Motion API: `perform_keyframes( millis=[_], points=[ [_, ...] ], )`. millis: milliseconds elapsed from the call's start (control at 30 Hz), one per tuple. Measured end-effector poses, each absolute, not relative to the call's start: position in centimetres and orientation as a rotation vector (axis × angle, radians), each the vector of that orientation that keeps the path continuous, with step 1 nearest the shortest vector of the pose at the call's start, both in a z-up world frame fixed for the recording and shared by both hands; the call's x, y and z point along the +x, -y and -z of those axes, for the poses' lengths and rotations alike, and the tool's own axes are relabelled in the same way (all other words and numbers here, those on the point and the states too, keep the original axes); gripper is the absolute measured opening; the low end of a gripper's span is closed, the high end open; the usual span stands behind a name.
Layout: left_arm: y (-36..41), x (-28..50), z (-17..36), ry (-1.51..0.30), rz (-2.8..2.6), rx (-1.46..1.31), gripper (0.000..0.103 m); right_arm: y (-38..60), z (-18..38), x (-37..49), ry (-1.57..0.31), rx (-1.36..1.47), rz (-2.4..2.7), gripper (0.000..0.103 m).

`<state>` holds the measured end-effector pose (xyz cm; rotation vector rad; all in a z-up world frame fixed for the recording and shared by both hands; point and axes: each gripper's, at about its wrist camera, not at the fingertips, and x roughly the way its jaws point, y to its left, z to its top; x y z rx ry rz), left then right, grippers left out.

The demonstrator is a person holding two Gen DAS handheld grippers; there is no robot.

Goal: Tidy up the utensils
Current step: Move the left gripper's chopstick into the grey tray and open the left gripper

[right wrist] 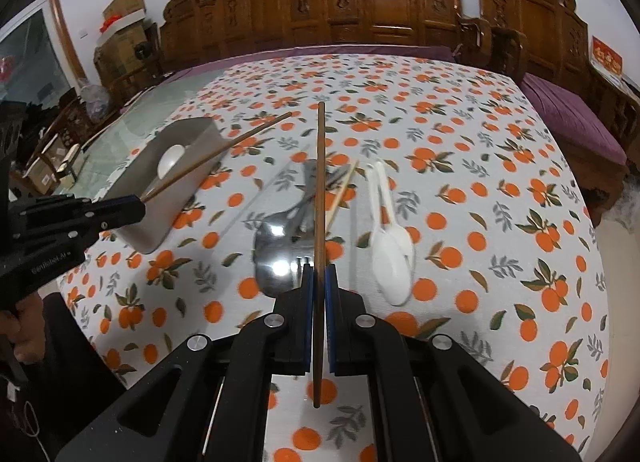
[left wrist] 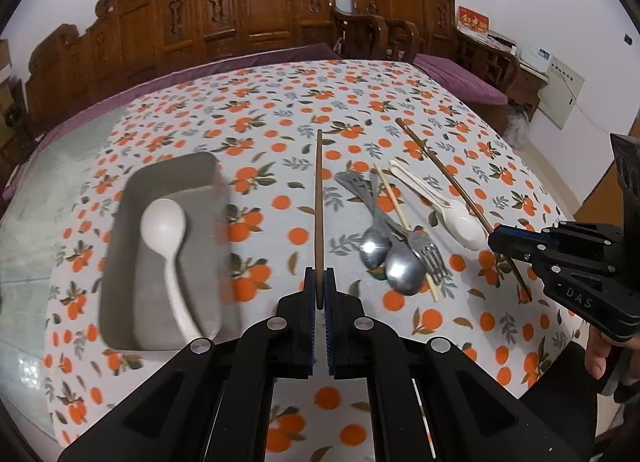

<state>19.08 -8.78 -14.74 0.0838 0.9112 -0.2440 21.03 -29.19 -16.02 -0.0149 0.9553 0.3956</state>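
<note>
My left gripper (left wrist: pixel 319 282) is shut on a dark brown chopstick (left wrist: pixel 318 198) that points straight ahead above the table. My right gripper (right wrist: pixel 319 280) is shut on a second dark brown chopstick (right wrist: pixel 320 190), held above the utensil pile. A grey rectangular tray (left wrist: pixel 120 246) at the left holds a white plastic spoon (left wrist: pixel 166 230). The pile on the cloth has two metal spoons (left wrist: pixel 404 270), a metal fork (left wrist: pixel 430 254), a pale chopstick (left wrist: pixel 394 202) and two white plastic spoons (left wrist: pixel 464 222). In the right wrist view the left gripper (right wrist: pixel 138 208) sits beside the tray (right wrist: pixel 160 222).
An orange-patterned tablecloth (left wrist: pixel 280 110) covers the table, with bare glass (left wrist: pixel 48 182) at the left. Carved wooden benches (left wrist: pixel 248 10) with purple cushions stand behind the table. The right gripper's body (left wrist: pixel 580 266) shows at the right edge of the left wrist view.
</note>
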Motion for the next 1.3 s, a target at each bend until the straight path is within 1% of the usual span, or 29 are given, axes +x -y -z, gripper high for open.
perform_keyframes(
  millis=[600,967,1300],
  points=[
    [-0.1,16.6,11.6,-0.850,0.154,0.061,0.003,21.5,13.8,20.4,-0.921,-0.070,-0.476,0.007],
    [-4.7,18.2,14.0,-0.889,0.071,0.034,0.003,17.4,13.7,20.8,-0.931,-0.095,-0.504,0.007],
    [-5.3,19.7,15.2,-0.901,0.071,0.017,0.003,15.3,13.9,21.3,-0.945,-0.104,-0.518,0.007]
  ],
)
